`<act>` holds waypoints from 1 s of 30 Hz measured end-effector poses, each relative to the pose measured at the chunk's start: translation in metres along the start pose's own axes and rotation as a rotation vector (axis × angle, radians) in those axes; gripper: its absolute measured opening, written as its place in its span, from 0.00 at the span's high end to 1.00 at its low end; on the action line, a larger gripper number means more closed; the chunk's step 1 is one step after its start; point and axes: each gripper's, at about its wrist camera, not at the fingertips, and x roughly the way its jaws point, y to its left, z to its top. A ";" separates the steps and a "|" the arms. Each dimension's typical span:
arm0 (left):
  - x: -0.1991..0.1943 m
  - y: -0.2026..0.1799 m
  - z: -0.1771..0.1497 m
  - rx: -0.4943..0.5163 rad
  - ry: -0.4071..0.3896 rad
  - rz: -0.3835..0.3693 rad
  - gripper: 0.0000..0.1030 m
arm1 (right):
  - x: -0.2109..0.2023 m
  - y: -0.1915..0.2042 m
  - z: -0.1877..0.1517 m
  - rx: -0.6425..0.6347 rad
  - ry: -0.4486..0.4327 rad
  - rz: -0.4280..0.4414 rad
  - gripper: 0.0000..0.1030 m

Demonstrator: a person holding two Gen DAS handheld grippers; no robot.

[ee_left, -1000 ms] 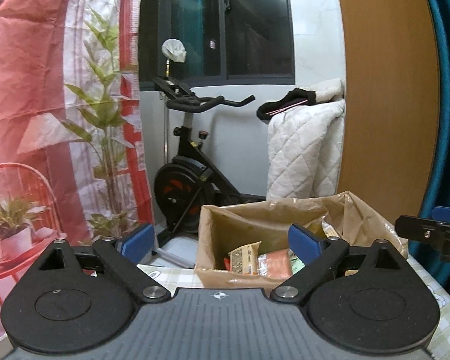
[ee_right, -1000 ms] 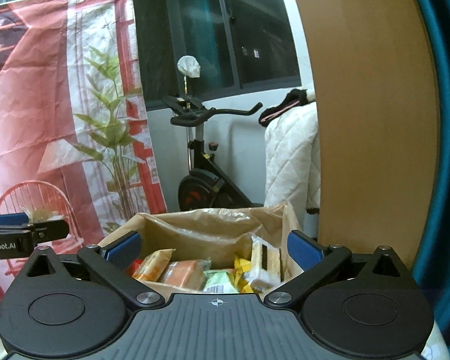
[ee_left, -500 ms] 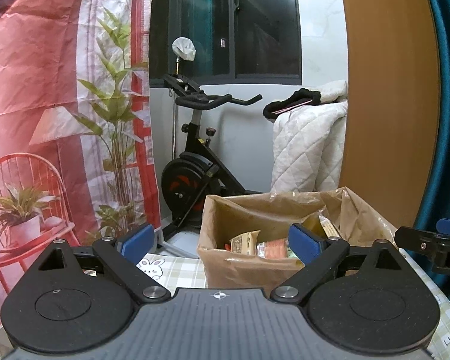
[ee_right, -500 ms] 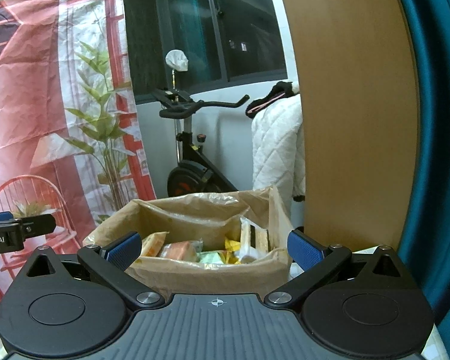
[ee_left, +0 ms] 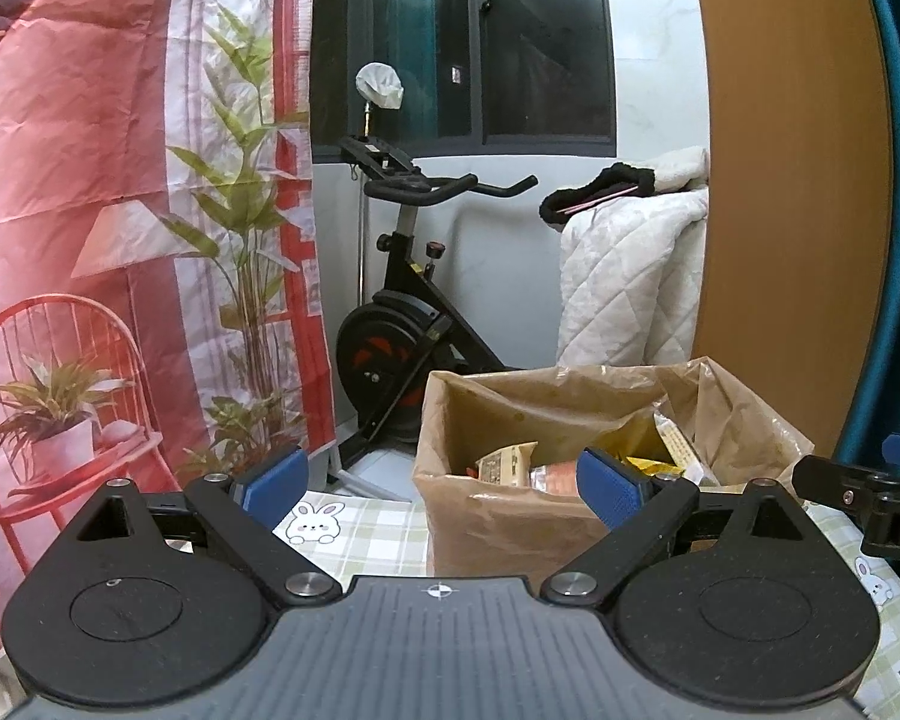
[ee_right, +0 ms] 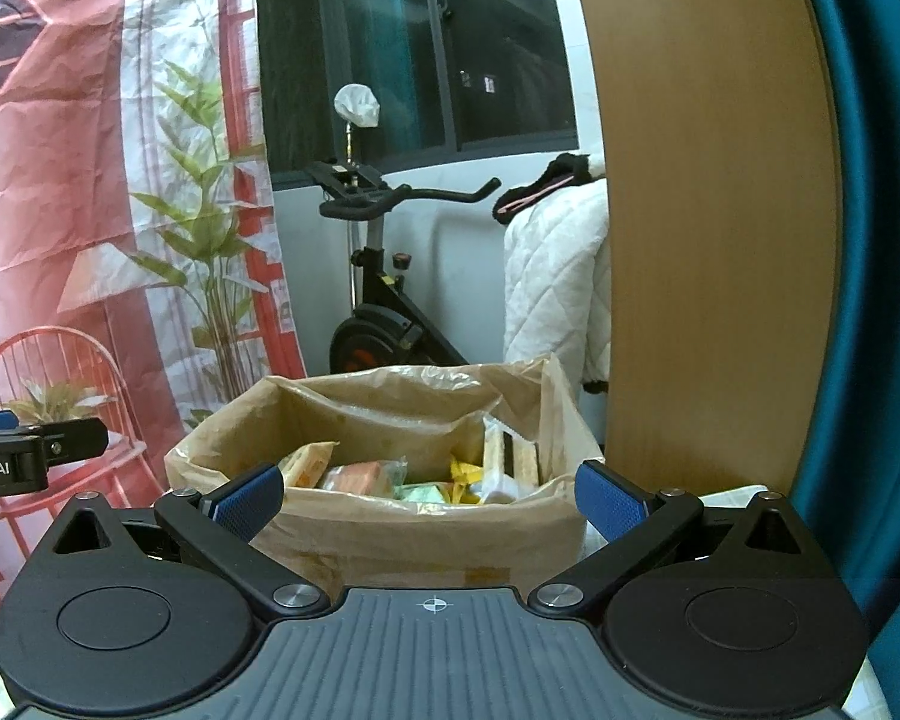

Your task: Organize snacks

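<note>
A brown box lined with crumpled paper stands on the table and holds several snack packets: an orange one, a tan one, a green one and a pale upright one. My left gripper is open and empty, a short way in front of the box and to its left. My right gripper is open and empty too, straight in front of the box. Each gripper's side shows at the edge of the other's view.
The table wears a green checked cloth with rabbits. Behind it stand an exercise bike, a white quilt, a wooden panel, a teal curtain and a red printed backdrop.
Both grippers have drawn back from the box, so it looks smaller and farther off, and more of the checked cloth shows. Both stay open and empty.
</note>
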 end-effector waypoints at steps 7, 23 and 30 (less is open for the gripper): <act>-0.001 0.000 -0.001 0.000 0.008 0.005 0.06 | 0.002 0.003 0.000 -0.008 0.008 -0.004 0.00; 0.001 0.001 0.000 -0.015 0.022 0.004 0.06 | 0.003 0.003 0.001 -0.014 0.007 0.001 0.00; 0.001 0.001 0.000 -0.018 0.025 0.002 0.06 | 0.002 0.003 0.001 -0.014 0.007 0.002 0.00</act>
